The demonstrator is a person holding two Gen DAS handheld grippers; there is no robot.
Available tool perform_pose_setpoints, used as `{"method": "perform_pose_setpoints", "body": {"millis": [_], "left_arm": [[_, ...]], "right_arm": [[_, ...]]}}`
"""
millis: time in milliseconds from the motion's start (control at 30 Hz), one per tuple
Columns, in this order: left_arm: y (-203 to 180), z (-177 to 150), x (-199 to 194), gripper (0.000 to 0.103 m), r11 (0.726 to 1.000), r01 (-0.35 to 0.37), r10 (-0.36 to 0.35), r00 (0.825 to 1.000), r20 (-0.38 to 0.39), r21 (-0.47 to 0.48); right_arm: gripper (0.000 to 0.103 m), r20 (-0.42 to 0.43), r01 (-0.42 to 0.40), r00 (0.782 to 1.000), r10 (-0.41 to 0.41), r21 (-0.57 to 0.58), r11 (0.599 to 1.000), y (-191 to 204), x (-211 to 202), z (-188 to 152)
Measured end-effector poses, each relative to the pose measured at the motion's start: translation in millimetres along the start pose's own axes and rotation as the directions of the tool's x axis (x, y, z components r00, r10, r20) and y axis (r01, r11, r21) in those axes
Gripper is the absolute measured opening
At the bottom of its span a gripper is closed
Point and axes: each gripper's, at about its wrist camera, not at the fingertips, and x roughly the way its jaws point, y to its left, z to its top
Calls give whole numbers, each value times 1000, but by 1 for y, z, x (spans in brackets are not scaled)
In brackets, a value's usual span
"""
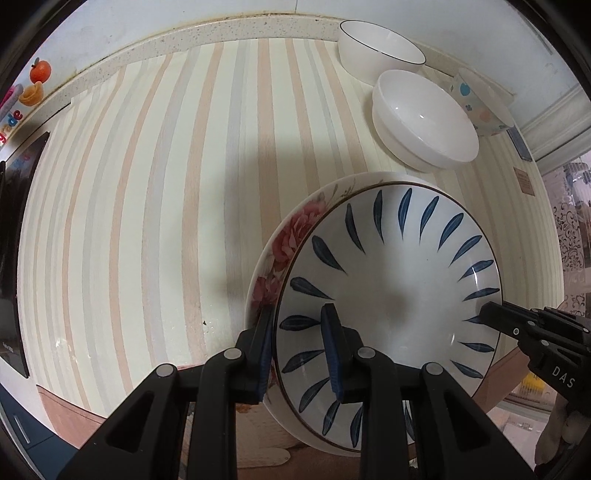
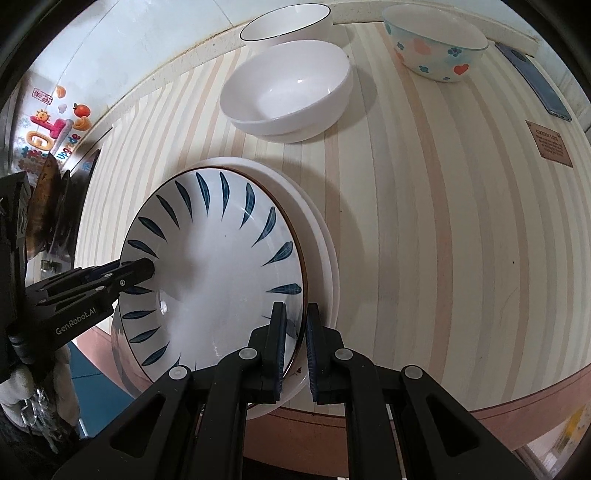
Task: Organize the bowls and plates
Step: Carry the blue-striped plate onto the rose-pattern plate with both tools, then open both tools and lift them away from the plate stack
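Left gripper (image 1: 300,341): we are seeing it narrowed around the near-left rim of the blue-leaf plate (image 1: 388,280), one pad inside the plate, the other outside; the outer pad is also lying against the floral plate (image 1: 284,243) beneath, so we cannot tell whether it is pinching one rim or both.

Right gripper (image 2: 295,343): we are watching its fingers closing on the right rim of the blue-leaf plate (image 2: 214,273), one pad inside, the other between that rim and the white plate (image 2: 325,240) under it, nearly together.

Hidden: the blue-leaf plate is covering most of the lower plate; we are seeing only a flowered crescent from the left wrist and a plain white crescent from the right. The near edges are being cut off by the gripper bodies.

Blue-leaf plate: we are finding it at the counter's (image 2: 424,229) front edge, white, with dark blue leaf strokes radiating around it and a thin brown rim.

Bowls: two stacked white bowls (image 2: 288,88) are sitting behind the plates, a dark-rimmed white bowl (image 2: 288,24) further back, a patterned bowl (image 2: 436,48) to the right.
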Motion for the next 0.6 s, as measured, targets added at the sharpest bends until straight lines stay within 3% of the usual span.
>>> {"method": "perform_pose_setpoints", "body": {"millis": [600], "left_arm": [[10,-1,-2,23,998,-6,5,1000,-17,-62]], "right_arm": [[16,-27,-72,997,76,112,991,-13,-3,2]]}}
